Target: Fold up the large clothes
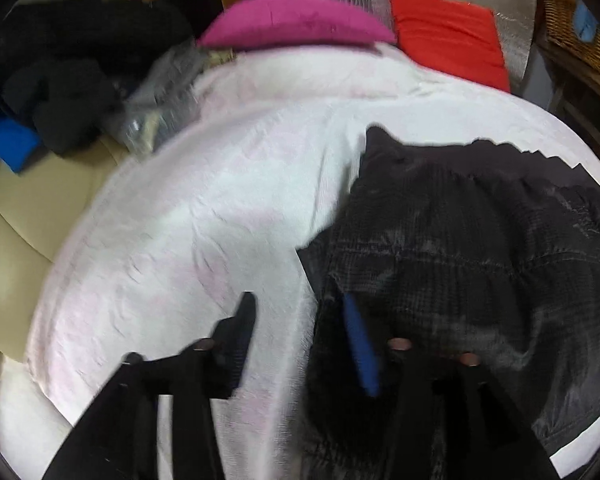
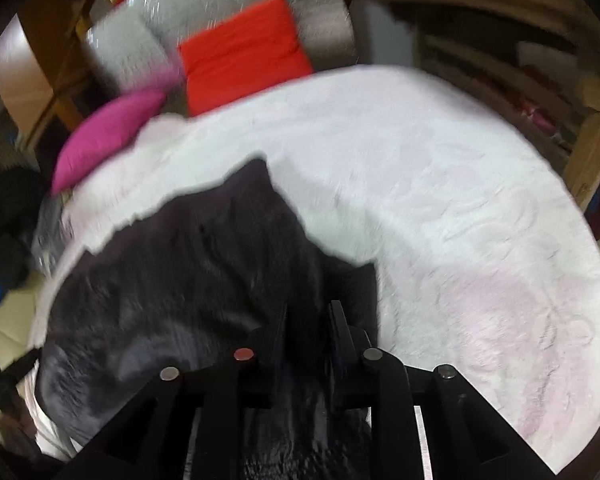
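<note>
On the white blanket (image 1: 228,184) spread over the couch, the dark garment (image 1: 480,248) lies bunched toward my right side, its near edge under both tools.

Left gripper (image 1: 296,328): fingers apart. The blue-padded finger (image 1: 360,352) rests on or just above the garment's left edge; the other black finger hangs over bare blanket. Nothing pinched that I can see, so I read it as released.

Right gripper (image 2: 308,320): fingers nearly together with dark cloth running up between them. I judge it clenched on the garment's near edge, though blur keeps me from seeing the pads bite.

The key relation: the garment stretches away from the fingers toward the cushions, long axis roughly front to back, its bulk lying right of the left tool. The right hand sits squarely over it, so is the nearer.

Left view alone shows the quilted lining and the pile of dark clothes (image 1: 68,80) on the left. Right view alone shows the far corner peak (image 2: 256,176) and the wooden shelves (image 2: 540,92). Both show the pink cushion (image 1: 296,20) and red cushion (image 1: 448,36).
</note>
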Tool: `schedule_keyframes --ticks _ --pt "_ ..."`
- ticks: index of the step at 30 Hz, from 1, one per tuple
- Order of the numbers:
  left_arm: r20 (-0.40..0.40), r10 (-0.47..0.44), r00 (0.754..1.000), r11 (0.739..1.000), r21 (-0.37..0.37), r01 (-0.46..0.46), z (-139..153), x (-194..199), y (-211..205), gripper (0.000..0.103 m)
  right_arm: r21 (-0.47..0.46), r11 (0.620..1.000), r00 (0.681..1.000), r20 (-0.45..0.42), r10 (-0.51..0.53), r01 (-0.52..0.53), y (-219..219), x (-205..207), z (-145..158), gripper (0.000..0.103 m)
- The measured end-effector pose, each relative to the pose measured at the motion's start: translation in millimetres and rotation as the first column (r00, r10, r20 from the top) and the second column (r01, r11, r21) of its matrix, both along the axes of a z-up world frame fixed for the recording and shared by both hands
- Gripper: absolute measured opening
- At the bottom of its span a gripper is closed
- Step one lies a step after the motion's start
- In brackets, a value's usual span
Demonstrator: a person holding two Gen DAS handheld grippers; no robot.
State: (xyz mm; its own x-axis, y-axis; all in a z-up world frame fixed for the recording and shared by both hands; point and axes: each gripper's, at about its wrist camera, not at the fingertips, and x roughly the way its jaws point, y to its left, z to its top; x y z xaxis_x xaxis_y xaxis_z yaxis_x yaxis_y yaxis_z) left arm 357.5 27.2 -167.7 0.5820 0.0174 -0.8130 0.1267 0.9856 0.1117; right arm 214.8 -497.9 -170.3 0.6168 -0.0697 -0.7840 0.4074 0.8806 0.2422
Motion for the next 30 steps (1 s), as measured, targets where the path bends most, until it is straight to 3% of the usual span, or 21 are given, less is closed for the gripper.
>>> schedule_keyframes --ticks 3,5,6,7,14,19,23,26,28,30 --pt "0.056 -0.012 0.998 0.999 0.039 0.009 9.6 -6.4 -2.7 0.055 -0.013 1.0 0.993 0.117 0.012 -0.011 3.8 -8.4 17.8 0.034" --pt "0.074 -0.019 0.997 0.998 0.056 0.015 13.1 -9.3 -4.6 0.055 -0.031 0.998 0.987 0.147 0.057 -0.053 14.1 -6.5 22.3 0.042" --pt "0.075 -0.022 0.997 0.998 0.054 0.018 14.4 -7.8 -3.7 0.055 -0.038 0.996 0.985 0.149 0.082 -0.077 20.2 -3.7 23.4 0.056" --pt "0.077 -0.024 0.997 0.998 0.051 0.02 15.6 -8.0 -3.5 0.055 -0.047 0.994 0.983 0.149 0.105 -0.099 26.5 -1.0 24.1 0.062" --pt "0.099 -0.018 0.995 0.998 0.067 0.012 19.7 -9.2 -3.6 0.056 -0.058 0.986 0.979 0.121 0.165 -0.159 49.6 18.8 16.0 0.062" --pt "0.103 -0.017 0.995 0.997 0.073 0.01 19.9 -10.4 -6.3 0.056 -0.055 0.986 0.988 0.0 0.157 -0.156 47.5 31.6 -7.0 0.062" --pt "0.092 -0.024 0.995 0.997 0.079 0.017 16.3 -8.0 -8.2 0.057 -0.006 0.982 0.973 -0.135 0.185 -0.187 45.5 44.4 -36.5 0.062" --pt "0.054 -0.03 0.998 0.997 0.074 0.026 9.1 -3.1 -7.0 0.067 -0.014 0.98 0.971 -0.138 0.196 -0.2 46.4 43.8 -34.1 0.062" --pt "-0.01 -0.047 0.999 0.999 0.001 0.047 4.6 4.3 0.9 0.072 0.039 0.979 0.975 -0.092 0.201 -0.199 36.9 37.7 -22.9 0.062" --pt "-0.087 -0.074 0.993 0.99 -0.123 0.063 1.0 12.8 12.7 0.076 0.071 0.985 0.987 -0.023 0.16 -0.158 18.8 29.0 -10.3 0.063"
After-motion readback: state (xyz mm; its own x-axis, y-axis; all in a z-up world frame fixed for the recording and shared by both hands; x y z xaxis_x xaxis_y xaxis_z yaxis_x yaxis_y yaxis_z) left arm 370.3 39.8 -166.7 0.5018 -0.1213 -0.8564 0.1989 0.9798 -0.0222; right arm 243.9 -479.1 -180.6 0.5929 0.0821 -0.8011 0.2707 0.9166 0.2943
